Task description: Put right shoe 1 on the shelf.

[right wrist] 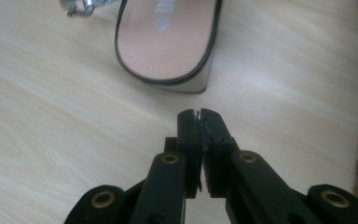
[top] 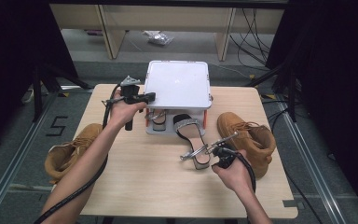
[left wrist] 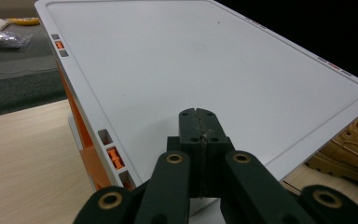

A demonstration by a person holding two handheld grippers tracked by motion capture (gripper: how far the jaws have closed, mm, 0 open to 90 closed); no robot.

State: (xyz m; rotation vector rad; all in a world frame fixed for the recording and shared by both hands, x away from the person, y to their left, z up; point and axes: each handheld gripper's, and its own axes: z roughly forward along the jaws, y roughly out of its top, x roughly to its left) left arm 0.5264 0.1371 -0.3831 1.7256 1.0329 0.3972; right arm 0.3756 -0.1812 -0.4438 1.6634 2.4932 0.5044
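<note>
A laboratory or recording studio set up for data capture. A small wood-grain surface [top: 149, 186] stands alone on grey carpet tiles [top: 9, 154], flanked by black curtains [top: 9, 42] at left and right. Metal floor rails [top: 14, 158] run along both sides, with a "5" taped on the floor [top: 57, 125] at left. Loose cables [top: 254, 28] hang at far right, and pale desk legs [top: 109, 28] line the far side. Black stand legs [top: 44, 81] rise at left.

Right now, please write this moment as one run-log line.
left gripper: shut, over box lid | right gripper: shut, empty, near sandal heel | boots: untouched
</note>
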